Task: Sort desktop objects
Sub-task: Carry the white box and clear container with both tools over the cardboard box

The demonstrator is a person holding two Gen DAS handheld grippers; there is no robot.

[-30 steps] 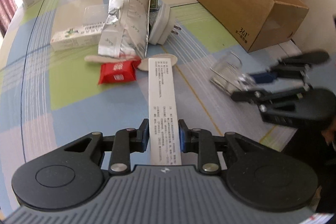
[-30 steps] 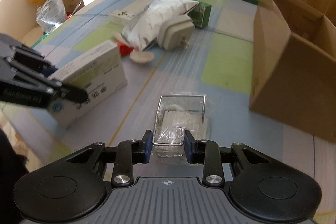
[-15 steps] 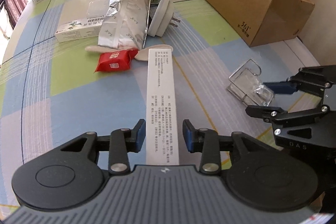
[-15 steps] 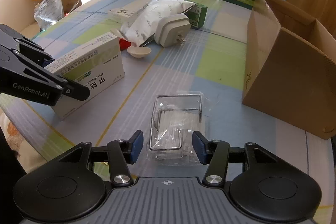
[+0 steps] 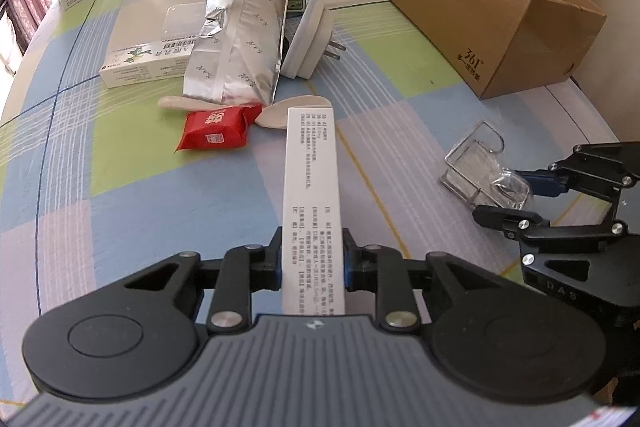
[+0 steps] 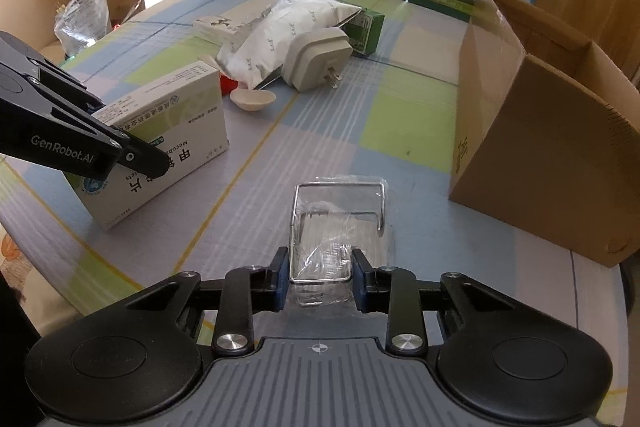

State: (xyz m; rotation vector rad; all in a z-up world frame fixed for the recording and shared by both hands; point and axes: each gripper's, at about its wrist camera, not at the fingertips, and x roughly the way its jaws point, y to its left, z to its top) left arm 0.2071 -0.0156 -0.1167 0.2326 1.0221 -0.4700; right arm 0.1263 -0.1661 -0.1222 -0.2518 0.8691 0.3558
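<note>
The white medicine box point(image 5: 313, 203) is pinched at its near end by the left tongs point(image 5: 312, 261), both pads pressed against its sides. The box is seen near the front edge of the surface point(image 5: 120, 179). The wire rack in clear wrap point(image 6: 338, 223) is pinched between the pads of the right tongs point(image 6: 320, 277), beside the cardboard box point(image 6: 540, 131) at the right edge. A silver foil bag point(image 5: 240, 35), a white plug adapter point(image 5: 310, 43) and a red packet point(image 5: 216, 129) are grouped toward the far edge.

The right claw point(image 6: 319, 278) grips a plastic-wrapped wire rack point(image 6: 338, 223) – the cardboard box point(image 6: 536, 155) stands near
</note>
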